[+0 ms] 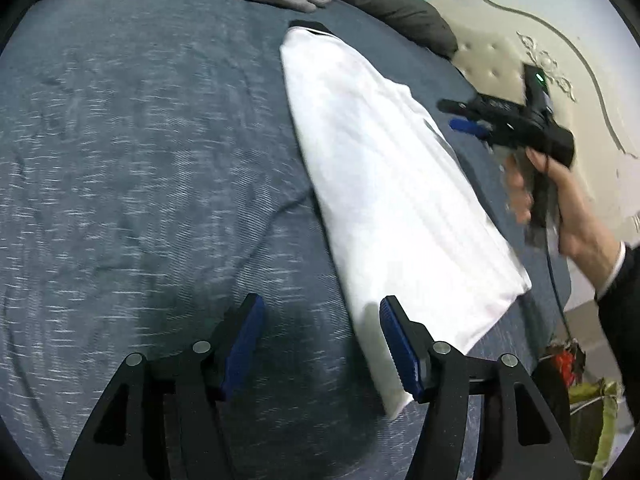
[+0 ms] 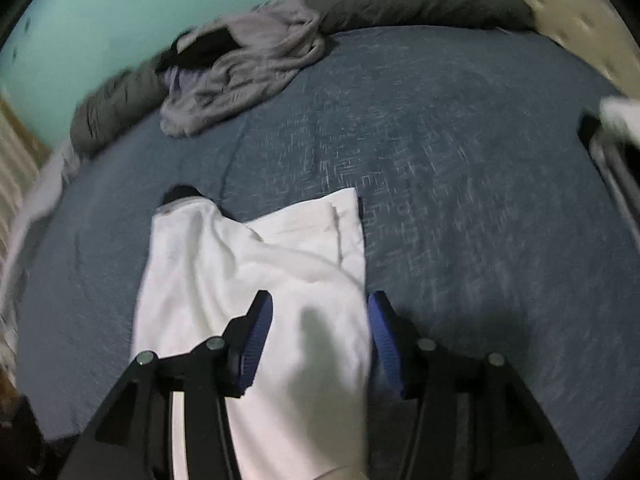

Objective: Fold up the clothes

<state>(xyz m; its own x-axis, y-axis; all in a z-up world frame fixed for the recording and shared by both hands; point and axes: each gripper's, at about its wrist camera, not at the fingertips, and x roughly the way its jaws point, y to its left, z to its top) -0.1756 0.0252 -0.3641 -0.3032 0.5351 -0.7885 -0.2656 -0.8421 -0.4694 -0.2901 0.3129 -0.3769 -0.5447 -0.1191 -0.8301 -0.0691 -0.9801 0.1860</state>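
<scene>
A white garment (image 1: 392,200) with a black collar lies folded into a long strip on the blue bedspread (image 1: 140,140). My left gripper (image 1: 322,344) is open above the bedspread, its right pad beside the strip's near left edge. In the same view a hand holds the right gripper (image 1: 464,116) over the strip's right side, blurred. In the right wrist view the right gripper (image 2: 320,340) hangs open over the near part of the white garment (image 2: 248,272), with nothing between its fingers; a folded-over flap shows at the far right of the garment.
A crumpled grey garment (image 2: 244,68) lies at the far side of the bed against dark grey pillows (image 2: 420,0). A cream tufted headboard (image 1: 520,60) bounds one end. The teal wall (image 2: 120,12) is behind. Red and green items (image 1: 576,380) sit off the bed's edge.
</scene>
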